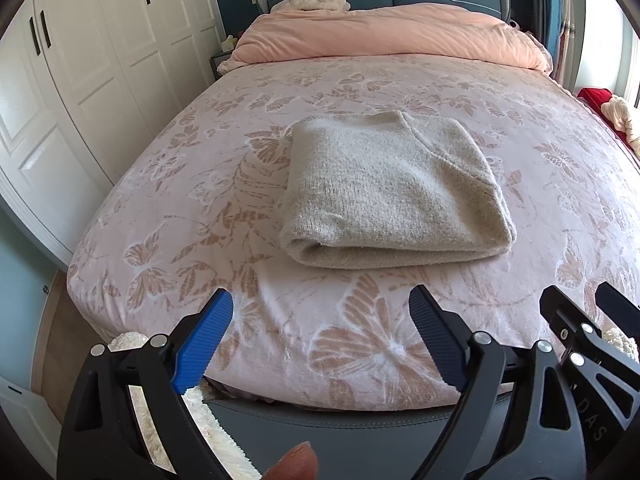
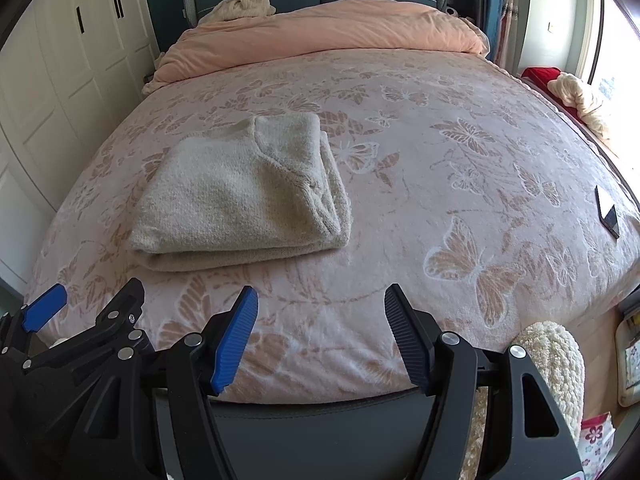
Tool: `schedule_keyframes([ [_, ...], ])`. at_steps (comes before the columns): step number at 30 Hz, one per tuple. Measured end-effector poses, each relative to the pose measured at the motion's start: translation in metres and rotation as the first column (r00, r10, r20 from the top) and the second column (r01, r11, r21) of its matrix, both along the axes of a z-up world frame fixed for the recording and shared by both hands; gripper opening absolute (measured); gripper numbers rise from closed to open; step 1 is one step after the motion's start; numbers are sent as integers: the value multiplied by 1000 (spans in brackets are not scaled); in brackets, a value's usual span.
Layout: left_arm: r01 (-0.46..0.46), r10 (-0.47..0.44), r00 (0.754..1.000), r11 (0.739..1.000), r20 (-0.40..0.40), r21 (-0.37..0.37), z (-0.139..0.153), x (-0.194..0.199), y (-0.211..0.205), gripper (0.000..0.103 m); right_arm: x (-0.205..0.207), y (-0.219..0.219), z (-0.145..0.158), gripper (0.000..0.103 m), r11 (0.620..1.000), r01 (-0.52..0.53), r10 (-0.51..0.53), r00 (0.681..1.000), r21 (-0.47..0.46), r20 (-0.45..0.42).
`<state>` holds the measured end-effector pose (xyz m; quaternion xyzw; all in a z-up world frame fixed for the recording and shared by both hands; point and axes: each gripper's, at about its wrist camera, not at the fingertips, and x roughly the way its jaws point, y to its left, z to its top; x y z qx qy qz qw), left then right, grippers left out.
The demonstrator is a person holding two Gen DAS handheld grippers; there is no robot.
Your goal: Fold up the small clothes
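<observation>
We found the cream knitted sweater folded into a thick rectangle in the middle of the left wrist frame, resting on the pink butterfly-patterned bedspread — likely set there as finished work. Our left gripper and right gripper hung at the lower edge of their frames, jaws spread, grasping nothing. A dark flat phone lay at far right, well apart; nothing blocked the sweater.

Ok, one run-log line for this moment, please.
stage: sweater folded | knit sweater: folded on bed cover | left gripper: open, empty | right gripper: open, empty | contact: none
</observation>
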<state>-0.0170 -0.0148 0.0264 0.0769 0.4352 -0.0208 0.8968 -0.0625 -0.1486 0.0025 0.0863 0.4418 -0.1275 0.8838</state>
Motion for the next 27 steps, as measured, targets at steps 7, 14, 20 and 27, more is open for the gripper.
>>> schedule_keyframes([
  [7,-3,3,1000,1000,1,-3,-1,0,2,87,0,1,-1,65,1000,1,-1,1000,1,2],
  [14,-7,6,1000,1000,-13,-10,-4,1,4,87,0,2,-1,65,1000,2,-2,1000,-4,2],
  [20,-8,8,1000,1000,-12,-9,-5,1,6,87,-1,5,-1,65,1000,9,-9,1000,-6,2],
  [27,-6,6,1000,1000,-8,-6,-6,0,7,87,-1,8,-2,65,1000,14,-14,1000,-5,0],
])
